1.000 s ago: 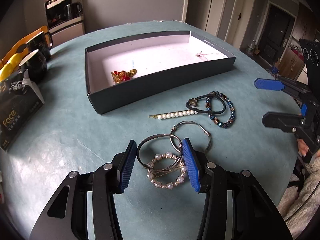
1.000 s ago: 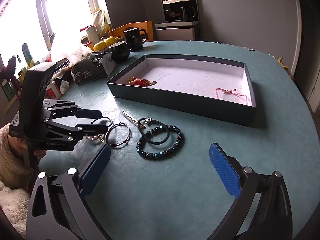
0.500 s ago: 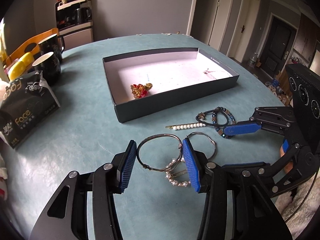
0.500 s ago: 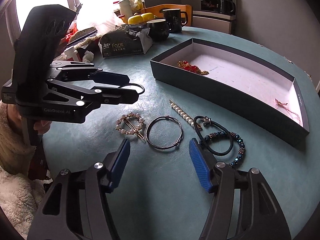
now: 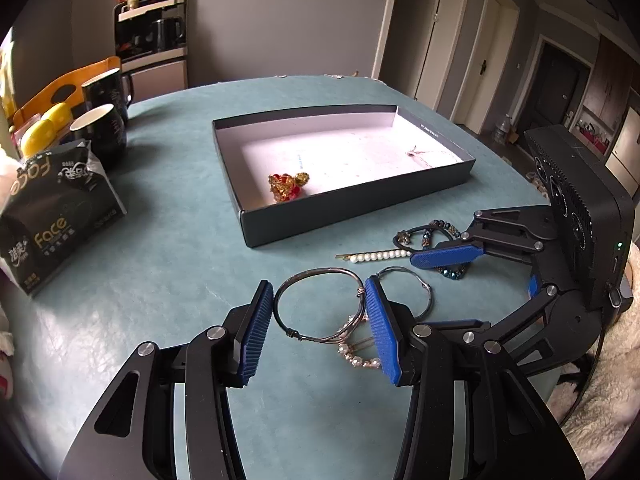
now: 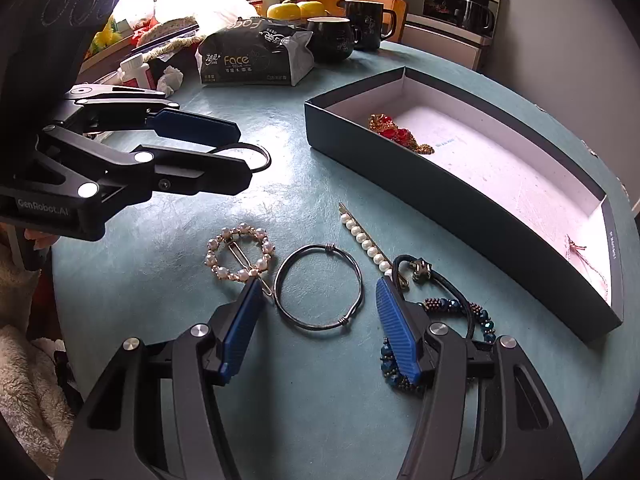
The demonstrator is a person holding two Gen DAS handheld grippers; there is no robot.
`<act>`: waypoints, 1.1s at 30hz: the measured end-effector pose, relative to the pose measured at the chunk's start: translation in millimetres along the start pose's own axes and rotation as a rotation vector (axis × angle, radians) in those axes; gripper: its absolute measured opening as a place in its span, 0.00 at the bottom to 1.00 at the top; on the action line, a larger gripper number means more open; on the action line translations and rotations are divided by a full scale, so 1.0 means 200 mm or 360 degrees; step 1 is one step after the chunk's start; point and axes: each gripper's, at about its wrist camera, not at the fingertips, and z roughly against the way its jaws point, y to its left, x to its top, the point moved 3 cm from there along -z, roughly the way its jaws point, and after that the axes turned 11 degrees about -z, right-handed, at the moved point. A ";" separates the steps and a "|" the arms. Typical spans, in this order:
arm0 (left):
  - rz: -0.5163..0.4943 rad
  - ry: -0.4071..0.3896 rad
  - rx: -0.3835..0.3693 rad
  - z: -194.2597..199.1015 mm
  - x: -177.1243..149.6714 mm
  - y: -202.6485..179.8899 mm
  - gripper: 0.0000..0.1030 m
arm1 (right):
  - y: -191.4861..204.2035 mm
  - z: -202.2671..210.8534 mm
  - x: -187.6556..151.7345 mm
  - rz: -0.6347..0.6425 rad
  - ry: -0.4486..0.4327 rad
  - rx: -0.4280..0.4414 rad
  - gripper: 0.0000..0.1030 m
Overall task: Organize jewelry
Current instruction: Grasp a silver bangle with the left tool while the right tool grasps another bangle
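My left gripper (image 5: 320,300) is shut on a silver wire bangle (image 5: 320,305) and holds it above the table; it also shows in the right wrist view (image 6: 240,160) with the bangle's loop (image 6: 262,158) sticking out. My right gripper (image 6: 316,296) is open, low around a second silver bangle (image 6: 319,289) on the table. A pearl ring clip (image 6: 240,254), a pearl hair pin (image 6: 366,240), a black hair tie (image 6: 432,276) and a blue bead bracelet (image 6: 452,312) lie close by. The dark box (image 5: 360,216) holds a red-gold brooch (image 5: 288,186) and a thin pink chain (image 5: 420,154).
A black tissue pack (image 5: 52,216) and two black mugs (image 5: 100,128) stand at the table's left. Yellow objects (image 5: 44,128), a chair back and clutter lie beyond them. The box's long wall (image 6: 460,212) runs just beyond the loose jewelry.
My left gripper has lifted the bangle off the table and away from the pearl clip. My right gripper has swung in over the second bangle and narrowed its opening.
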 end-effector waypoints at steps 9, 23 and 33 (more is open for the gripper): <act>0.0006 -0.0001 0.0002 0.01 0.00 0.01 0.48 | 0.02 0.00 0.00 0.0031 -0.0008 0.0023 0.45; -0.0014 -0.0004 0.0015 0.02 0.02 -0.01 0.48 | -0.04 0.15 -0.01 -0.0013 -0.0110 0.0020 0.45; -0.0055 -0.0049 0.0048 0.03 0.15 0.02 0.48 | -0.27 0.36 0.12 -0.0158 -0.0326 -0.0063 0.45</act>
